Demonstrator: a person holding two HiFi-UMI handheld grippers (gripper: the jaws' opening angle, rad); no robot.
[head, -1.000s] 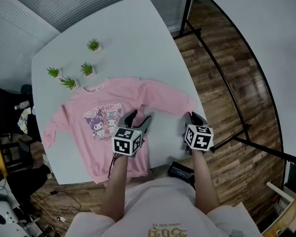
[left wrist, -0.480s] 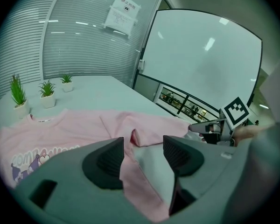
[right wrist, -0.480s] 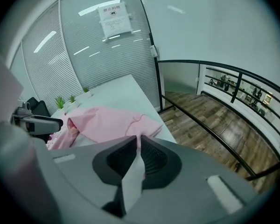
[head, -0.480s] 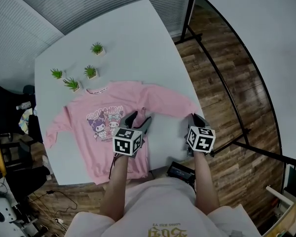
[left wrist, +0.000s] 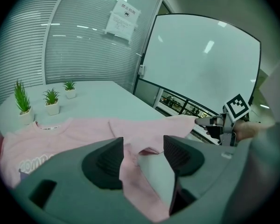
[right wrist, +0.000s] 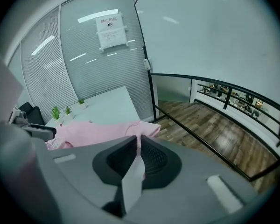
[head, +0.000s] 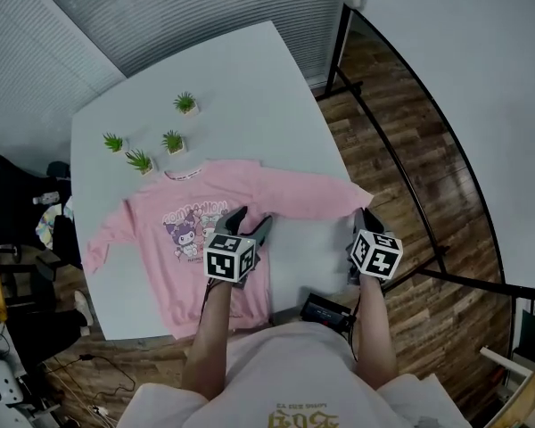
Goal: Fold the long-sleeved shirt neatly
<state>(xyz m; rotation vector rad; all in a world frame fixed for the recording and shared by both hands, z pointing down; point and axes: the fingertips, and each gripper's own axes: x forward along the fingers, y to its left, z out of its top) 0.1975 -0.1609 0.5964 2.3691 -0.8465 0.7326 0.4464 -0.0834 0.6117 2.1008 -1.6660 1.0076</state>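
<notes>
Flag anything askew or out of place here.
Only the shirt: one sleeve is stretched to the table edge, cuff pinched in the right gripper, whose jaws have just been closing on it, and a small fold bunches near the armpit.

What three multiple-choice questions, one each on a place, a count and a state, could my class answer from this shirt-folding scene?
1. Where do the potted plants stand?
A) on the table beyond the shirt's collar
B) on the shirt's chest
C) on a shelf

2. How many potted plants are there?
A) two
B) four
C) six

3. What is the right tool doing?
A) lying on the table
B) standing wide open, empty
C) gripping the sleeve cuff

1 A: they stand on bare table past the collar.
2 B: four pots show in the head view.
3 C: its jaws have just been closing and pinch the pink cuff.
</notes>
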